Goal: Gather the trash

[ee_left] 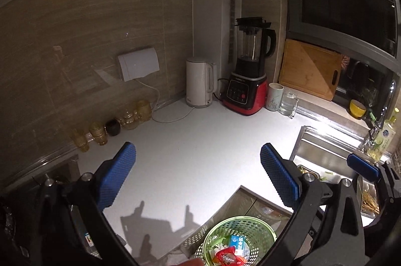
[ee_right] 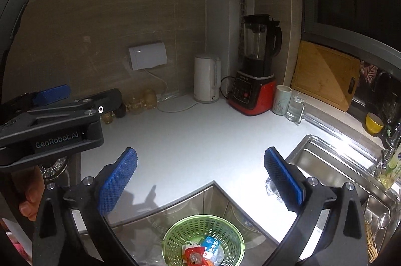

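Left tool [ee_left: 198, 173] and right tool [ee_right: 200, 177] spread wide, empty, above white surface [ee_right: 200, 140], wrappers [ee_right: 200, 252] inside green basket [ee_right: 175, 238] below.

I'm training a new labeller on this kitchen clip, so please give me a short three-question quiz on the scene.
1. True or false: both grippers hold trash.
2. What stands between the blender and the glass mug? A) pale cup B) kettle C) yellow bowl
3. What holds the collected wrappers?

Key:
1. False; the left gripper and right gripper are open and empty.
2. A, the pale cup.
3. The green basket below the counter edge.
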A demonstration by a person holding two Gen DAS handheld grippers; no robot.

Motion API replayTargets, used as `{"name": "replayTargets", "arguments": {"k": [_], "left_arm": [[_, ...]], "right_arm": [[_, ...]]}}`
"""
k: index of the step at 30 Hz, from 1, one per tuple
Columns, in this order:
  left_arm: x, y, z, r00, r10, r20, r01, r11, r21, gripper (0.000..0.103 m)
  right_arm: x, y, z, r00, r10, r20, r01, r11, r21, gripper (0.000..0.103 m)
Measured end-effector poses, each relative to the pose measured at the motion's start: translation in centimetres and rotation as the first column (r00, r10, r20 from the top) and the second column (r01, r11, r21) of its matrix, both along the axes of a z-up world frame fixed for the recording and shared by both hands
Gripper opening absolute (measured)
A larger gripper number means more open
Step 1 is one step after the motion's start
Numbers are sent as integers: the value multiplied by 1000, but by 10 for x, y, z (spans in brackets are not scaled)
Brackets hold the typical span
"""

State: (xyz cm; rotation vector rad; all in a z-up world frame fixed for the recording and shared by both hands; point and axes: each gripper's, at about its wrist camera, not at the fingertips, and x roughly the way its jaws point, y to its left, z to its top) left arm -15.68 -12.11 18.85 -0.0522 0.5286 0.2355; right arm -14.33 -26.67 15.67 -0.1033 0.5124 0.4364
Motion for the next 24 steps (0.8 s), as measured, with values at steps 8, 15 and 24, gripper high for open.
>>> {"name": "replayTargets", "arguments": {"k": [8,15,24], "left_arm": [[-2,-1,5,1000,0,12,0,1000,-3,95],[-1,-1,4,1000,3,12,-3,1000,-3,95],[1,-4,-1,1000,-5,3,5,1000,1,95]], "right_arm": [[0,1,6,1000,5,11,-5,1000,3,101],[0,0,7,1000,2,14,-3,1000,2,101],[1,-1,7,1000,7,8,-7,1000,2,101]]}}
